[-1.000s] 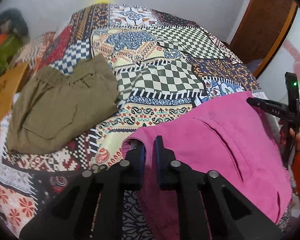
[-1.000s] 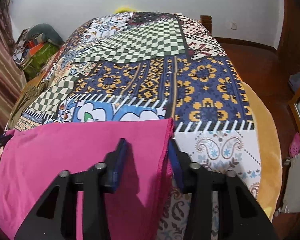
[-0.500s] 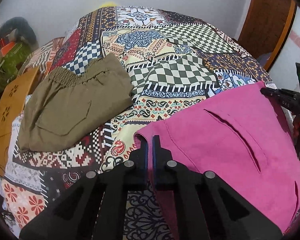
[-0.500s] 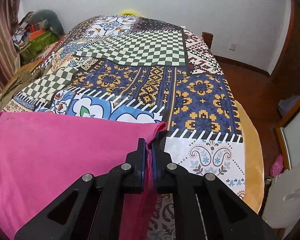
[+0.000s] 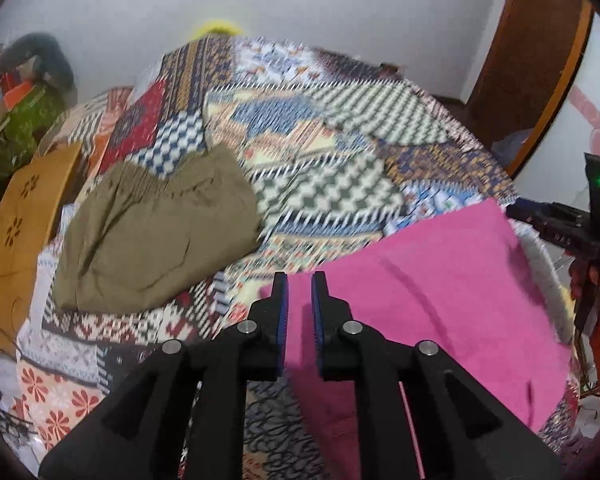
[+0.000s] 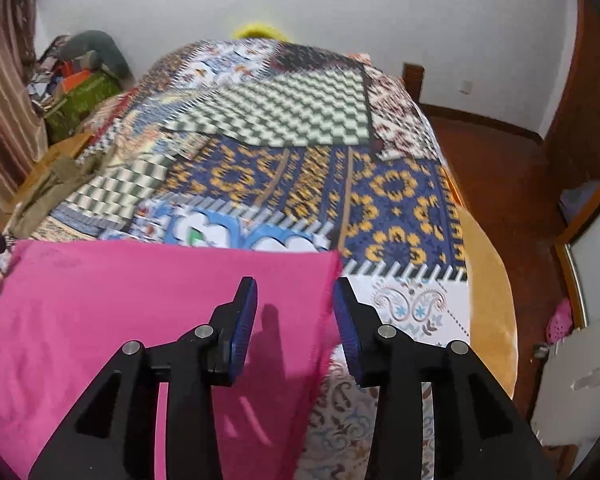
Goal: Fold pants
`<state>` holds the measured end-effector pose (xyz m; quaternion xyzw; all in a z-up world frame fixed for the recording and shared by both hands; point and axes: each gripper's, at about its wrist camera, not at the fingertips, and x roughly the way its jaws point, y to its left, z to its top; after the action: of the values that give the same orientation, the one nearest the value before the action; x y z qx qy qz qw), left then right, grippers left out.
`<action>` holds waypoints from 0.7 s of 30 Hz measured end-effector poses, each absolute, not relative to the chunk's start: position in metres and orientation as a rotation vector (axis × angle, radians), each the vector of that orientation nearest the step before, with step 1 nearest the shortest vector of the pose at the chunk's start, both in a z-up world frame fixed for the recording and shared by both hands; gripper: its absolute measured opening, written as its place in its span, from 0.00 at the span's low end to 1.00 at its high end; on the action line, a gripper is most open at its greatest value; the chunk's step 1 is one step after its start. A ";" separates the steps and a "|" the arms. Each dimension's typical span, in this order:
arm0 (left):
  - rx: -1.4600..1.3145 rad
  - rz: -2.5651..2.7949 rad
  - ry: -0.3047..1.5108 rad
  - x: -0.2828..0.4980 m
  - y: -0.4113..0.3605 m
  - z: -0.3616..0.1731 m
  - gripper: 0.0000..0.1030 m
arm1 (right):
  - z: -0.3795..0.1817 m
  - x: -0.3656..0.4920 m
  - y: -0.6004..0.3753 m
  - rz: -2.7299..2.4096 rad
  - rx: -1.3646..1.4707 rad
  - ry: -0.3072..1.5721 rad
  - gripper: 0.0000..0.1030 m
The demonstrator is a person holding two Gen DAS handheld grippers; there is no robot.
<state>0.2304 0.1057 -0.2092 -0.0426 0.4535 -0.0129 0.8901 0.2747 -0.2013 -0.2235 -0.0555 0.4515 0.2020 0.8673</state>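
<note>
Both grippers, left and right, have just parted their fingers, empty above the pink pants.

Left gripper and right gripper, jaws just opened, angled downward.

Open quilt ahead — olive pants crowd the left.
</note>
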 end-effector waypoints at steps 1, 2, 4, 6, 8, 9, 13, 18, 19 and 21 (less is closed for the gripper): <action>-0.085 -0.043 0.933 0.233 0.100 -0.206 0.17 | -0.220 0.273 -0.196 0.438 -0.119 0.939 0.35; -0.082 -0.052 0.931 0.237 0.097 -0.206 0.21 | -0.218 0.273 -0.191 0.456 -0.120 0.937 0.36; -0.079 -0.068 0.941 0.244 0.087 -0.210 0.36 | -0.216 0.271 -0.177 0.503 -0.120 0.936 0.41; -0.071 -0.087 0.967 0.251 0.080 -0.219 0.37 | -0.219 0.269 -0.162 0.554 -0.120 0.948 0.44; -0.070 -0.100 1.018 0.259 0.076 -0.234 0.37 | -0.227 0.268 -0.151 0.588 -0.121 0.970 0.44; -0.078 -0.104 1.049 0.263 0.075 -0.244 0.37 | -0.234 0.267 -0.145 0.603 -0.122 0.991 0.44; -0.076 -0.099 1.068 0.260 0.081 -0.259 0.38 | -0.260 0.261 -0.130 0.627 -0.152 1.062 0.44; -0.085 -0.097 1.071 0.250 0.094 -0.263 0.40 | -0.261 0.256 -0.144 0.625 -0.125 1.064 0.45; -0.089 -0.100 1.068 0.247 0.096 -0.263 0.40 | -0.261 0.256 -0.150 0.619 -0.115 1.072 0.45; -0.087 -0.097 1.065 0.242 0.097 -0.262 0.40 | -0.260 0.255 -0.160 0.604 -0.107 1.075 0.45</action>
<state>0.2423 0.0970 -0.2619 -0.0415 0.5071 -0.0462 0.8596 0.2549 -0.1596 -0.2602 -0.0502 0.5039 0.2831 0.8145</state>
